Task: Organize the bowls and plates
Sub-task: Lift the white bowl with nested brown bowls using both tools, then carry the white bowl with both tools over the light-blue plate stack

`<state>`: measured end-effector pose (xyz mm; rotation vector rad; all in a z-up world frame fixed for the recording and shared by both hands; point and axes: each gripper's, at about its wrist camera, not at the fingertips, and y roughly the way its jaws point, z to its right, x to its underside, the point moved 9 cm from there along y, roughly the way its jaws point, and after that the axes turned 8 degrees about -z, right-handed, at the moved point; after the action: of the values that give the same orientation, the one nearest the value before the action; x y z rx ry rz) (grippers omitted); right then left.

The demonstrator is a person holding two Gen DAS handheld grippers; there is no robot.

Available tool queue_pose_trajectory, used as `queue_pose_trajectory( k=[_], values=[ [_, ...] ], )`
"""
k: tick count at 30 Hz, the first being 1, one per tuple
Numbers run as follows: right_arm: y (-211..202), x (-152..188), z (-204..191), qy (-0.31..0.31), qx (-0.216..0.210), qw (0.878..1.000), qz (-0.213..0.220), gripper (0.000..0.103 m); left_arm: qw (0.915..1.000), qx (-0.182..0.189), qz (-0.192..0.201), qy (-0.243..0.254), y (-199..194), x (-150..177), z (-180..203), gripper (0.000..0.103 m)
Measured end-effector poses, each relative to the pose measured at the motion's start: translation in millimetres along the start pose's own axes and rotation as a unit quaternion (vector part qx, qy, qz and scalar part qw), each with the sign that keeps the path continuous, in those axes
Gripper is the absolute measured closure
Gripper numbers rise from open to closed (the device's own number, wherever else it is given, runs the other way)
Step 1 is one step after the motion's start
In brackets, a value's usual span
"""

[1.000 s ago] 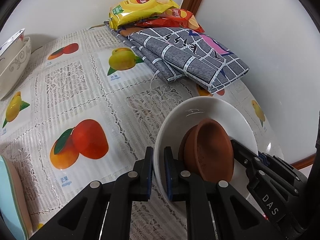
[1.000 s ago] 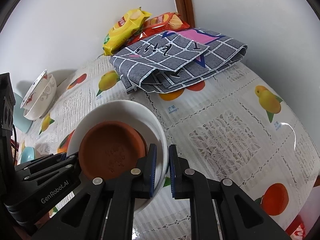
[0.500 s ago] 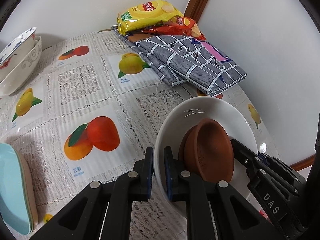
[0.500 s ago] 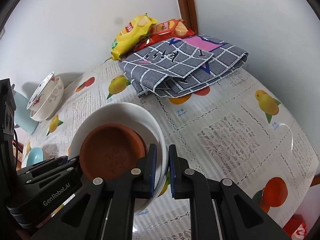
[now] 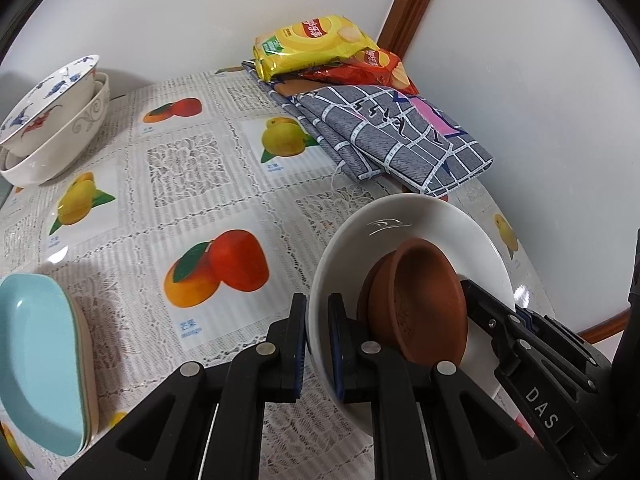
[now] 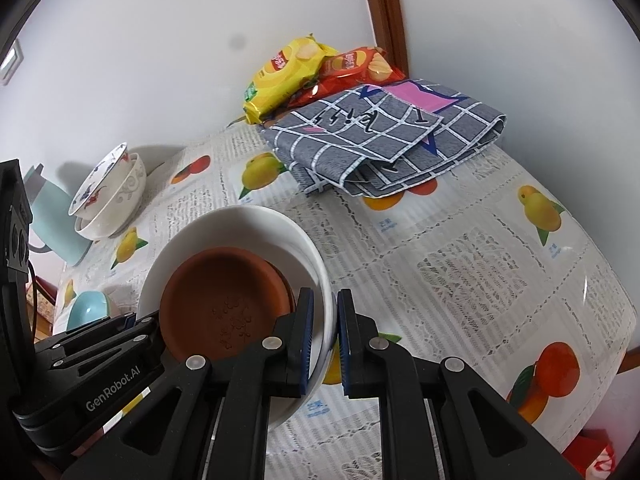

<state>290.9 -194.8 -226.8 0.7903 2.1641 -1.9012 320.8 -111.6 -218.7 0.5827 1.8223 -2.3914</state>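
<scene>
Both grippers pinch the white plate's rim, lifted over the table.
Left gripper (image 5: pixel 317 340) and right gripper (image 6: pixel 324 340) clamp opposite edges of the white plate (image 5: pixel 404 216); brown saucers (image 6: pixel 224 304) sit inside it, between them.

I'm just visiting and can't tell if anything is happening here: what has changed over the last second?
Both grippers have lifted the white plate with the brown dish on it a little. The view now takes in more of the stacked bowls and the light blue plates. Unchanged: the left gripper and right gripper clamp opposite rims, the dish hasn't slid, and the chip bags and folded cloth lie untouched.
</scene>
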Motion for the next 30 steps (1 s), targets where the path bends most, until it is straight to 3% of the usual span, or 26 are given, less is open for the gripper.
queue_pose_trajectory(
  k=[30],
  values=[
    [-10.3,3.5,-62.8,-0.038,-0.026,0.999,0.006,0.091,0.999,-0.021,0.021,-0.032,-42.8,11.1,-54.0,0.092]
  ],
)
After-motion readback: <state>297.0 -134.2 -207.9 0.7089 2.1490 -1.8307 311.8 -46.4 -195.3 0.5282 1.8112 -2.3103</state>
